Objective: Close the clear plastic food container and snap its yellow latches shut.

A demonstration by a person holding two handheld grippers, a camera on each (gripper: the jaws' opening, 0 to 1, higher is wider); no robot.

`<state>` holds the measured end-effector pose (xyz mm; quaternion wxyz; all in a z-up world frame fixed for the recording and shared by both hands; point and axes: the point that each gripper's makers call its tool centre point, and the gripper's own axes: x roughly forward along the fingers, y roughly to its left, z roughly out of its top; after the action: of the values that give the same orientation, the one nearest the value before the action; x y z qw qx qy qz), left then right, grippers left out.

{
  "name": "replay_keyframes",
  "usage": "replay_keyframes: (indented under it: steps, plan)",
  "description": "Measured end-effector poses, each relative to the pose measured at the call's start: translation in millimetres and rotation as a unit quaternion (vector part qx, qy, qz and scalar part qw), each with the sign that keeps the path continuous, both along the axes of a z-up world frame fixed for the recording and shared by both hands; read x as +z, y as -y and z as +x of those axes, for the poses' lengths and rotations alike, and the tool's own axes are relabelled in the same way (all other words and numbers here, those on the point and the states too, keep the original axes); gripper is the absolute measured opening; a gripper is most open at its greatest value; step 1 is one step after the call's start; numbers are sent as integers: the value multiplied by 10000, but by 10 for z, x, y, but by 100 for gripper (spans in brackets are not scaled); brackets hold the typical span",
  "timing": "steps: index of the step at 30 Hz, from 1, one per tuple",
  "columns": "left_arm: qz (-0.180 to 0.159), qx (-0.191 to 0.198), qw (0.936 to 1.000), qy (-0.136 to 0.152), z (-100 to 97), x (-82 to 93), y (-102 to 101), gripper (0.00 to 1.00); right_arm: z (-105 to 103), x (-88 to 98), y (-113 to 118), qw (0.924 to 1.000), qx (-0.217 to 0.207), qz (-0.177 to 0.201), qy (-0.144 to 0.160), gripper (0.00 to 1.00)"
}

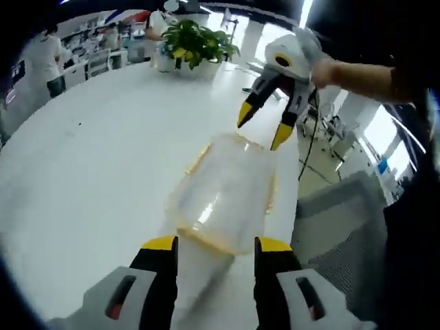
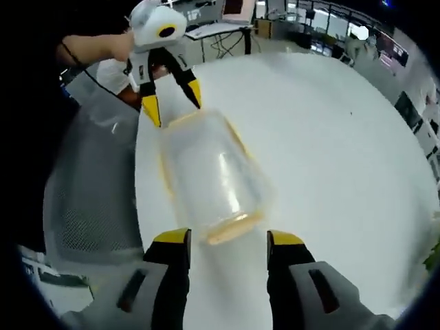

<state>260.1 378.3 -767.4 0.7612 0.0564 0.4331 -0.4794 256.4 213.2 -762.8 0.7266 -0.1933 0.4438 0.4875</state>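
Clear plastic container [image 1: 221, 196] with yellow trim sitting on the white table [image 1: 89, 179], dead centre between both grippers. Left gripper [image 1: 216, 249] at 6 o'clock in left gripper view, jaws spread, grabbing nothing. Right gripper [image 2: 227, 242] same deal, gaping at the container's near end. Potted plant [image 1: 194, 45] at 12 o'clock.

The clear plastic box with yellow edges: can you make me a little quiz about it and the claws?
1. True or false: the clear plastic food container with yellow latches rests on the round white table.
2. Which stands behind the table in the left gripper view: A) a leafy green potted plant, B) a red kettle?
3. Fill in: both the left claw and the right claw are ____.

Key: 1 true; 2 A; 3 open.
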Motion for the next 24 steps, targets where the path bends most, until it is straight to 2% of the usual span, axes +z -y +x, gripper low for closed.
replay_keyframes:
  steps: [2, 3, 4, 7, 9, 12, 15, 18, 21, 24]
  plan:
    - [-53, 271, 9993, -247, -19, -31, -19, 35, 11, 1, -21, 9995, -268, 118, -94, 42]
    - [-65, 463, 9981, -404, -36, -60, -39, 33, 24, -22, 10, 9985, -507, 61, -186, 41]
    - [-48, 607, 9969, -500, -43, -88, -60, 33, 47, -23, 5, 9980, -606, 107, -156, 41]
    - [-235, 1011, 9925, -646, -43, -106, -62, 35, 77, -2, -41, 9914, -1187, 458, -308, 41]
    - [-382, 1221, 9894, -687, -23, -90, -42, 38, 84, 12, -68, 9841, -1574, 699, -430, 40]
    - [-285, 1320, 9883, -707, -11, -125, -50, 40, 103, -39, -13, 9756, -2008, 784, -424, 40]
    - [-207, 1433, 9865, -766, -22, -160, -51, 39, 69, -91, 5, 9703, -2197, 855, -548, 38]
    - [-298, 1553, 9840, -827, -50, -139, -17, 31, 41, -109, -23, 9664, -2305, 941, -643, 32]
    - [-373, 1641, 9823, -825, -56, -123, 18, 29, 43, -115, -62, 9646, -2346, 1013, -657, 31]
    - [-349, 1652, 9821, -833, -65, -152, 30, 26, 24, -154, -94, 9651, -2351, 933, -677, 26]
